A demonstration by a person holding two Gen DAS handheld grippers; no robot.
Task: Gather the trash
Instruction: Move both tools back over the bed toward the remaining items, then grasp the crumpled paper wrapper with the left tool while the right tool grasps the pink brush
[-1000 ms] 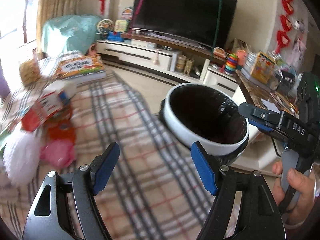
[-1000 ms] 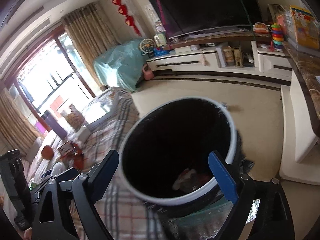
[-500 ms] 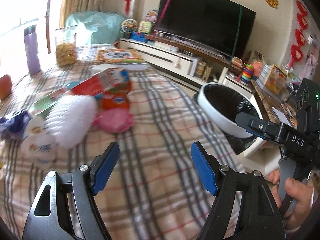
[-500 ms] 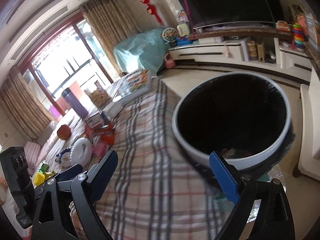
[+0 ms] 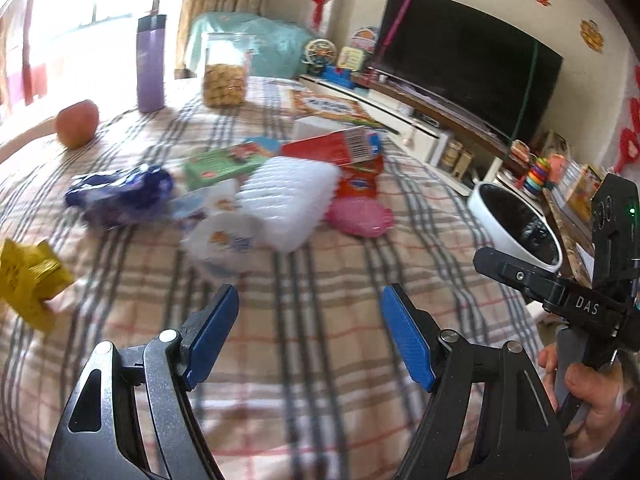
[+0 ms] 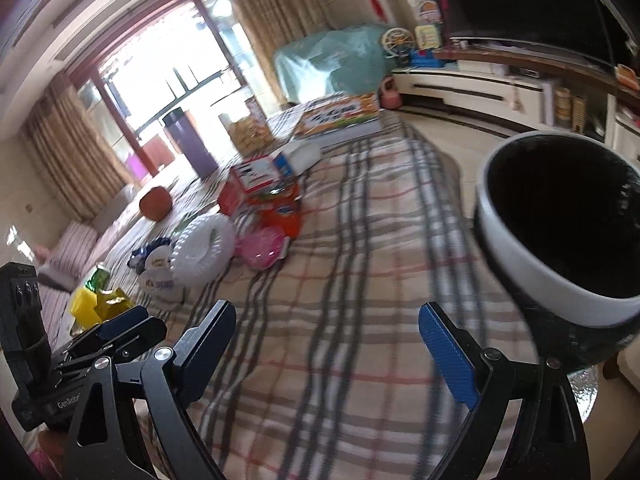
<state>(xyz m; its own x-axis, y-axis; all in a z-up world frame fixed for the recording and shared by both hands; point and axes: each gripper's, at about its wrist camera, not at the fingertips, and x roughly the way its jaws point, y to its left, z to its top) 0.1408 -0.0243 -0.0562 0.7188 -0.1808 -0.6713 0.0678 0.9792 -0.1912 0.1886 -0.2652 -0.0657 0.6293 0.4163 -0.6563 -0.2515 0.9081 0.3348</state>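
Left wrist view showed a wide surface covered by a checked cloth [image 5: 340, 292], with the room's dark television [image 5: 468, 60] beyond it. The cloth carried a loose heap of litter near its middle, which looked like rubbish waiting to be gathered. Off the cloth's right edge stood a white-rimmed bin [image 5: 516, 224] with a black liner, probably set close so that pieces could be dropped in with a short reach. From the right wrist view the same bin [image 6: 560, 240] was larger and just beside the cloth, its inside too dark to tell what it held.

Largest in the heap was a ribbed white plastic tray [image 5: 288, 200]. A red carton [image 5: 336, 146] lay behind it, a green box [image 5: 218, 162] to its left, a crumpled blue wrapper [image 5: 120, 192] further left. A pink piece [image 5: 360, 216] lay to the tray's right, a small white cup [image 5: 228, 240] in front, and a yellow wrapper [image 5: 28, 280] sat apart at the left edge.

A clear jar [image 5: 224, 76] of biscuit-like pieces, a purple flask [image 5: 151, 64] and a round fruit [image 5: 77, 122] stood upright further back, seemingly kept items, not rubbish.

The left gripper [image 5: 308, 332] hovered over bare cloth short of the heap, jaws spread and empty. The right gripper [image 6: 332, 344] was likewise released, holding nothing.
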